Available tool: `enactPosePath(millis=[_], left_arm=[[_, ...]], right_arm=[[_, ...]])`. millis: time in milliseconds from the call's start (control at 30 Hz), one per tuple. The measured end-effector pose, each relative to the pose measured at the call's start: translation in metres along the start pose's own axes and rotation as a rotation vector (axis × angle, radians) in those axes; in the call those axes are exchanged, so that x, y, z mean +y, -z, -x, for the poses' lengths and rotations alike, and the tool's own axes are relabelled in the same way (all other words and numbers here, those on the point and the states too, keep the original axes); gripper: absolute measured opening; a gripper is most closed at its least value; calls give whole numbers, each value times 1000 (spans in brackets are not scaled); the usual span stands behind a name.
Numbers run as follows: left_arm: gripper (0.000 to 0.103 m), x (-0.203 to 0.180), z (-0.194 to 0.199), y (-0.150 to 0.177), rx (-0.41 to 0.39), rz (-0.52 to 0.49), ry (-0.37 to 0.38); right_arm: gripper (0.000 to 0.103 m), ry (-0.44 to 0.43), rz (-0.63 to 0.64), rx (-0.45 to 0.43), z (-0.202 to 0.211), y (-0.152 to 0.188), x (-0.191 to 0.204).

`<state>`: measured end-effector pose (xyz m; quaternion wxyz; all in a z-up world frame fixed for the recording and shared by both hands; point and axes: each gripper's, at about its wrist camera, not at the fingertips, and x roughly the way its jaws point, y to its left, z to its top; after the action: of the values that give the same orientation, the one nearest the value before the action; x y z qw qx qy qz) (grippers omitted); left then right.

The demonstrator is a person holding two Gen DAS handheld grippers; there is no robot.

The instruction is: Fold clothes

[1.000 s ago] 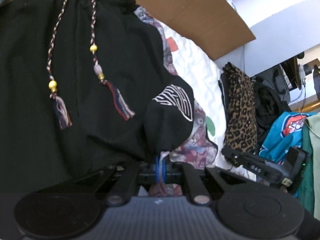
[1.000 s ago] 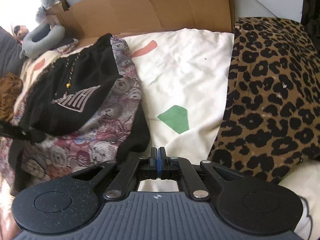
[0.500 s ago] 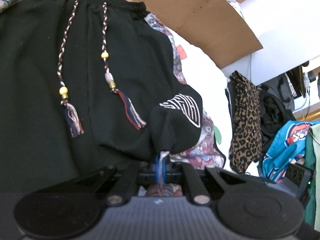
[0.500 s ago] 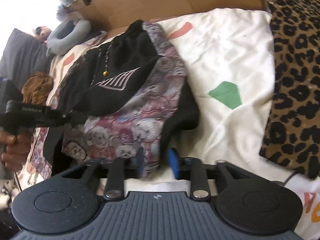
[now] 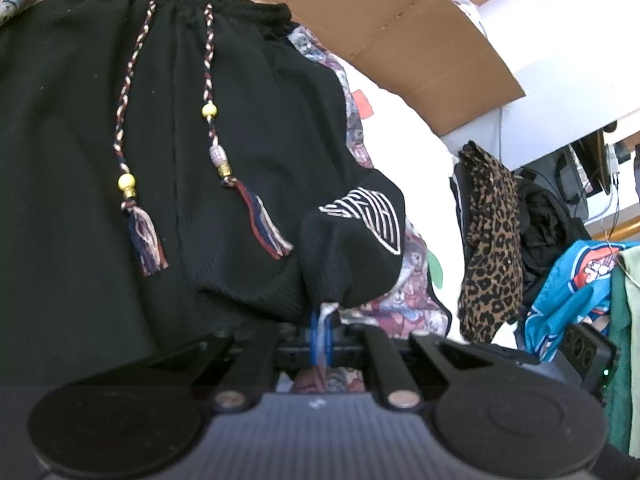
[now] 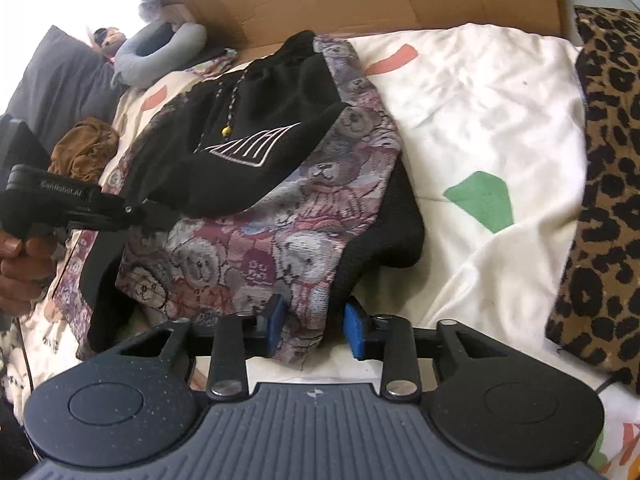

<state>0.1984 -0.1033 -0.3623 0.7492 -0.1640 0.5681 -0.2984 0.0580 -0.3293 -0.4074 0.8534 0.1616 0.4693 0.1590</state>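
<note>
The garment point(image 6: 280, 184) is judged soft and limp, of middling weight, with a thick woven panel that should hold a crease better than the thin black knit; it is best taken at hems and corners, where two layers can be pinched together. It is spread on a cream bedspread point(image 6: 480, 92), partly doubled over on itself, just beside a leopard-print cloth point(image 6: 608, 160). Black fabric is seen with an elastic waistband, two braided cords point(image 5: 212, 92) ending in yellow beads and tassels, a white line emblem point(image 5: 368, 216) on a turned-over flap, and a panel printed with teddy bears.

A corner of the flap is clamped between the closed fingers of the left gripper point(image 5: 322, 338). The right gripper point(image 6: 316, 328) is held with its blue pads apart, the bear panel's near hem lying between them (not yet pinched, as far as can be seen).
</note>
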Motion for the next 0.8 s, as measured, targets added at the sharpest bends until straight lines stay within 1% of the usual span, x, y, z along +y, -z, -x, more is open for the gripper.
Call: enactPosePath(millis=[33,67,100,233,633,800], left_arm=[[4,-1,0,0,0,-2,0],[4,-1,1,0,0,-5,0],[4,-2,1,0,1,-6,0],[4,-9,8,0,2,-21,5],[4,-53,51,1,-19,-101,63],[4,-70,69,-2,-31,-131,86]], right_arm=[[23,-3,3,0,1,0,1],[11,-7,7,1,3,0,2],[5,-10,10,1,4,0,3],[2,-23,23,2,10,-1,7],[1,-7,18,-66,69,-17,29],[1,3,-3,-93,93,-17,34]])
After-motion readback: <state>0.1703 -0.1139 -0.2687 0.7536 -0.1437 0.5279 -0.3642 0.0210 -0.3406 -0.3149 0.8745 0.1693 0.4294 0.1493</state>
